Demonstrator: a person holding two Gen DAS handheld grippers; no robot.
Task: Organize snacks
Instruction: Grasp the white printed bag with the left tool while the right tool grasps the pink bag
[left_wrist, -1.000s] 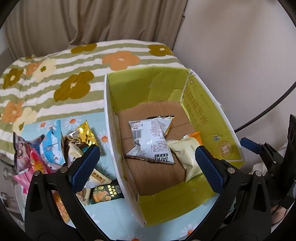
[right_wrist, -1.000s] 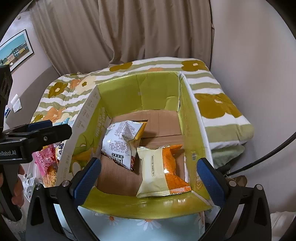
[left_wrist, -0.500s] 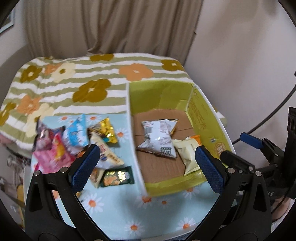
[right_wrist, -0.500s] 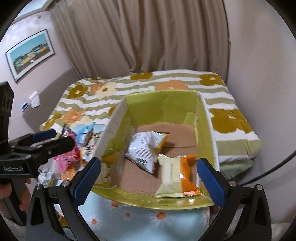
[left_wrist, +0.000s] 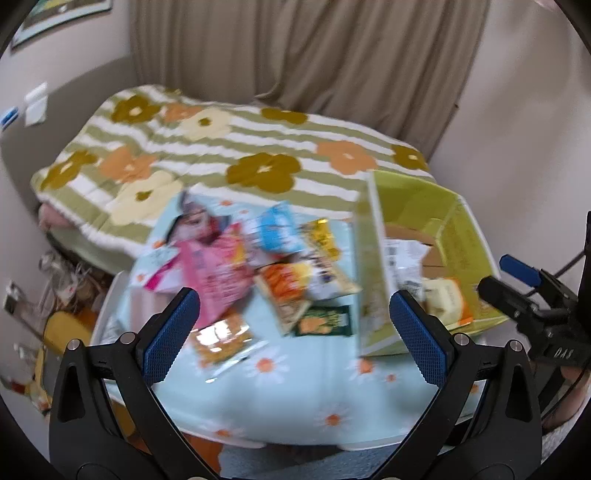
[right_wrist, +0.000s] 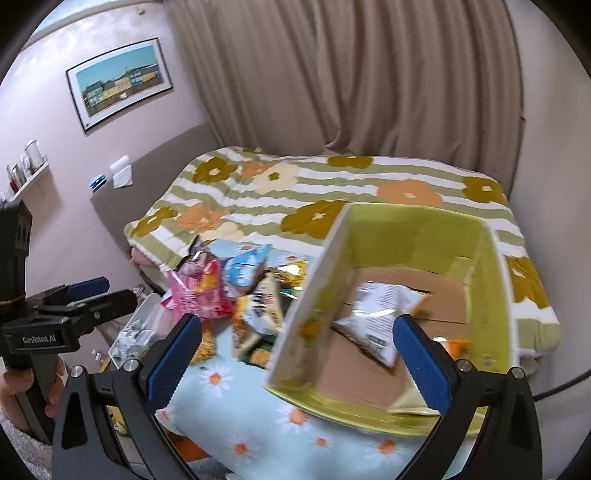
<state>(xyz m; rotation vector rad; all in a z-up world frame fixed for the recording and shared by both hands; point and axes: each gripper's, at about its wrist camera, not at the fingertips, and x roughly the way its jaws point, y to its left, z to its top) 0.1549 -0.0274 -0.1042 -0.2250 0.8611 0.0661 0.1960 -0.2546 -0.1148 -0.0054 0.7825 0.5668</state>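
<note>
Both sets of fingers spread wide, empty: left gripper (left_wrist: 295, 332), right gripper (right_wrist: 297, 354); risks pinching two overlapping snack packets (left_wrist: 258, 269) together; could nudge the box (right_wrist: 495, 295).

Each gripper is a black plastic frame splaying into two arms, with a teardrop-shaped cut-out low in each arm and silver round screws near the top. The left gripper (left_wrist: 293, 332) and the right gripper (right_wrist: 297, 356) both carry blue ribbed pads (left_wrist: 170, 334) on the inner faces of the jaws. From the right wrist view, the left gripper's side shows white "GenRobot.AI" lettering on its black body and a black pistol-style handle. The hand (right_wrist: 33, 387) around that handle wears what looks like a pale knitted cuff, though the edge is blurred.
</note>
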